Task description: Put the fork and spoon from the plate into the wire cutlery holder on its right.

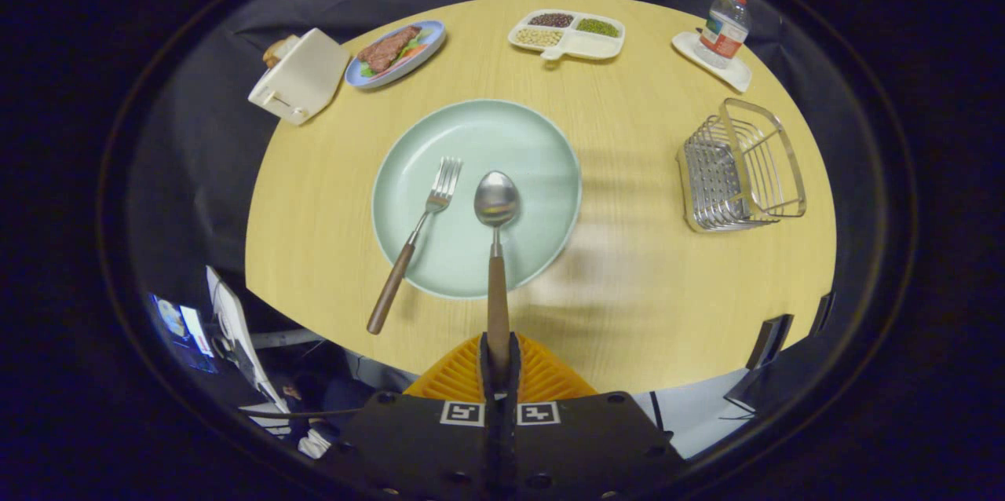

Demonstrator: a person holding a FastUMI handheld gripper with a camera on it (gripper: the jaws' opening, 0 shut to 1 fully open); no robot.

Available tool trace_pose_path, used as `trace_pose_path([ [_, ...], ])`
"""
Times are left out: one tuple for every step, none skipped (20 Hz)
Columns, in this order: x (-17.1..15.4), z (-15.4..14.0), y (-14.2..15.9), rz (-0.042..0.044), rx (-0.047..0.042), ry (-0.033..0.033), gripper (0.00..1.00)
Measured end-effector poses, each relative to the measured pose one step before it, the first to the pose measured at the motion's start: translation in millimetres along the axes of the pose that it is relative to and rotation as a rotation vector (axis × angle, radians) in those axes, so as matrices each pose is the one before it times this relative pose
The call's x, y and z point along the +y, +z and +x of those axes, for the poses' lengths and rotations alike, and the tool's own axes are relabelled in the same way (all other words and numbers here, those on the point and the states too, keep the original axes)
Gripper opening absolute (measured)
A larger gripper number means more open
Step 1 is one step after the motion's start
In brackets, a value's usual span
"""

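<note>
Tongs (499,363) at bottom centre are clenched on the spoon (496,250) handle, bowl over the green plate (542,148) mid-frame. Fork (416,238) lies left of it, handle off the rim. Wire cutlery holder (742,167) sits right, well apart. Round wood table (628,281); toaster (298,77), food dishes along top w/ black cloth wall behind.

Bench (644,305): light wood, round. Far left edge: cream toaster (298,77) holding bread. Just beside it: blue dish (355,77) with meat (389,48) and greens. Far middle: white divided tray (571,44), three compartments of dark, pale and green beans. Far right: bottle (724,26), red cap, upright on white coaster (734,73)
</note>
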State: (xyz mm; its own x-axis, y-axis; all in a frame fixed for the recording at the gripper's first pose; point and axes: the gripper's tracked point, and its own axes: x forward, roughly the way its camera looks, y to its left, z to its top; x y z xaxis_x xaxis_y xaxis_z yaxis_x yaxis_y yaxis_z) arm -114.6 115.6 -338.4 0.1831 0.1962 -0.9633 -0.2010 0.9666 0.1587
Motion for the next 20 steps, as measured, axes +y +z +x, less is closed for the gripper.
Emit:
trace_pose_path([
  [0.36,-9.99,1.11,0.00375,-0.00164,0.0134,0.0],
  [0.28,-11.79,2.4,0.00795,-0.00394,0.01505,0.0],
  [0.47,-12.33,3.09,0.01091,-0.00539,0.01719,0.0],
  [-1.21,-14.11,5.5,0.00991,-0.00966,0.01641,0.0],
  [-2.34,-15.28,6.99,0.0129,-0.01953,0.00906,0.0],
  [-4.66,-14.92,7.78,0.00523,-0.0196,0.00264,0.0],
  [-5.42,-14.33,7.07,0.00642,-0.01945,0.00156,0.0],
  [-5.23,-13.69,7.04,0.01139,-0.0159,0.00112,0.0],
  [-6.6,-12.93,5.93,0.01649,-0.01116,0.0005,0.0],
  [-8.4,-11.56,6.15,0.01813,-0.00733,-0.00244,0.0],
  [-10.76,-12.05,5.03,0.02006,-0.00757,-0.00837,0.0],
  [-12.88,-7.73,3.8,0.02192,-0.00036,-0.01227,0.0],
  [-12.16,-6.21,0.6,0.01858,0.00027,-0.01654,0.0],
  [-13.23,-3.19,0.87,0.0143,0.00372,-0.01892,0.0],
  [-11.24,-1.28,-1.4,0.0143,0.00603,-0.01679,0.0],
  [-8.4,-0.4,-0.16,0.01703,0.00787,-0.00755,0.0],
  [-7.82,0.13,-0.95,0.01599,0.00768,-0.00802,0.0],
  [-6.44,2.28,0.11,0.01445,0.01018,-0.0118,0.0],
  [-5.01,4.33,-1.82,0.01686,0.01133,-0.01027,0.0],
  [-4.84,4.64,-0.03,0.01635,0.01365,-0.00711,0.0],
])
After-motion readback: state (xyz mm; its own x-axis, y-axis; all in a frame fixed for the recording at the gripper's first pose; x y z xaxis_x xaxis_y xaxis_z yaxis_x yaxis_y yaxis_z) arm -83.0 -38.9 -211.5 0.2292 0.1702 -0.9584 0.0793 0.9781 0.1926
